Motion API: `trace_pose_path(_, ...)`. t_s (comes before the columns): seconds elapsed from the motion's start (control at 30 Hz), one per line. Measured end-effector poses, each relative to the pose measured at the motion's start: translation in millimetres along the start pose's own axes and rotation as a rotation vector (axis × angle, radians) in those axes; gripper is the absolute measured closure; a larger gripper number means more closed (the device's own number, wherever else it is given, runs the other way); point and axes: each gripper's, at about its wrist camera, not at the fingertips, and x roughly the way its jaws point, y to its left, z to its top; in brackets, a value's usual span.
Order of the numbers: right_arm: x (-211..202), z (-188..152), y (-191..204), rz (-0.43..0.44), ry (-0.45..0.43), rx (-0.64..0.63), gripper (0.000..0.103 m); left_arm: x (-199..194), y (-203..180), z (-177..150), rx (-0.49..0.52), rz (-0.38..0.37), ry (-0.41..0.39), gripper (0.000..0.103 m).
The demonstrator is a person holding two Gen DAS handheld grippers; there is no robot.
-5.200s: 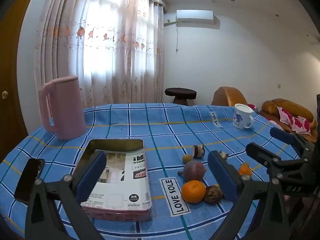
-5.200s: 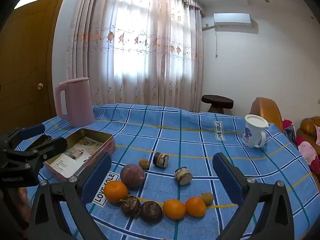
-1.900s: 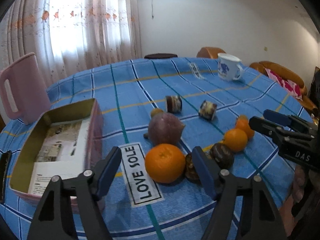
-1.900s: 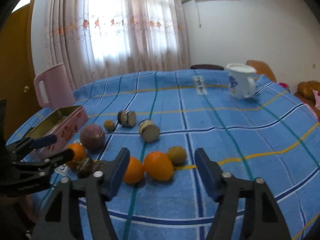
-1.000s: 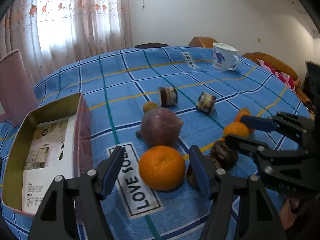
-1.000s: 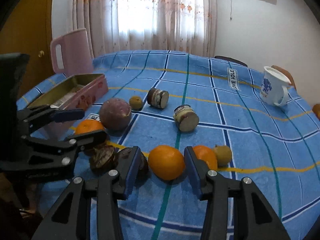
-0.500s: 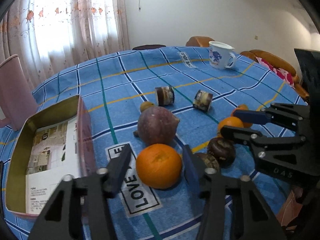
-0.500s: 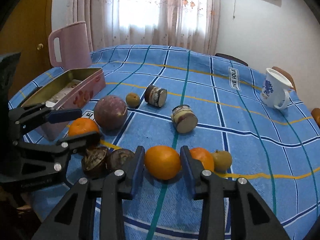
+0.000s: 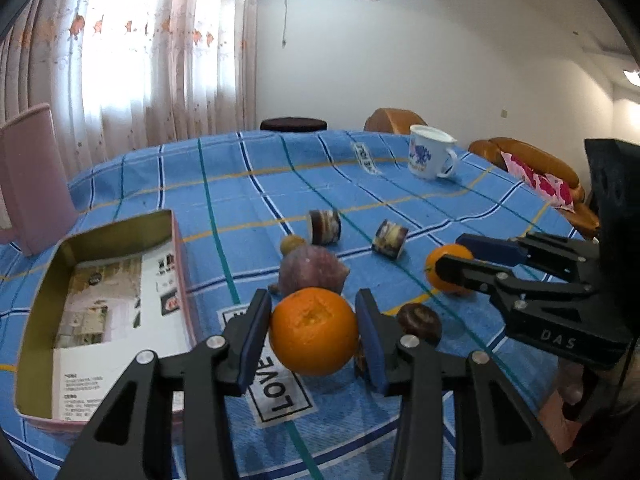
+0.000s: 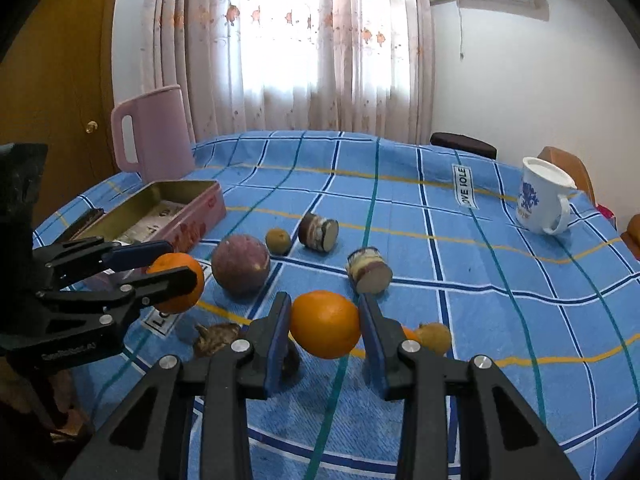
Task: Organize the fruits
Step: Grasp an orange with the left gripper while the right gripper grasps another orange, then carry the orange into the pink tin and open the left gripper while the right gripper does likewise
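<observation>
My left gripper (image 9: 314,332) is shut on an orange (image 9: 314,330) and holds it just above the blue checked tablecloth (image 9: 240,184). My right gripper (image 10: 325,326) is shut on a second orange (image 10: 325,324), also lifted slightly. Each gripper shows in the other view: the right gripper (image 9: 450,258) with its orange (image 9: 440,258), and the left gripper (image 10: 168,264) with its orange (image 10: 178,282). A purple round fruit (image 9: 310,270) sits behind the left orange. An open pink tin box (image 9: 100,304) lies at the left.
Dark brown fruits (image 9: 420,320) lie between the grippers. Two small jars (image 10: 318,232) lie on their sides, with a small brown fruit (image 10: 278,240) beside one. A small orange and a yellowish fruit (image 10: 434,336) lie behind my right gripper. A pink jug (image 10: 154,132) stands far left, a white mug (image 10: 542,196) far right.
Both grippers have closed on their oranges and raised them a little off the cloth. Earlier they came down from above the table and straddled the fruits while open.
</observation>
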Motion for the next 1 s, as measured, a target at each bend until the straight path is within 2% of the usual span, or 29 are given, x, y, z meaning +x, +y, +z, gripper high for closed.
trace_pose_path(0.63, -5.1, 30.2, 32.0, 0.074, -0.100, -0.050, 0.066, -36.3, 25.2, 8.6, -0.049, 0.109, -0.128, 0.058)
trace_pose_path(1.0, 1.8, 55.1, 60.4, 0.126, -0.125, -0.103, 0.066, -39.1, 52.8, 7.9, -0.094, 0.164, -0.117, 0.058)
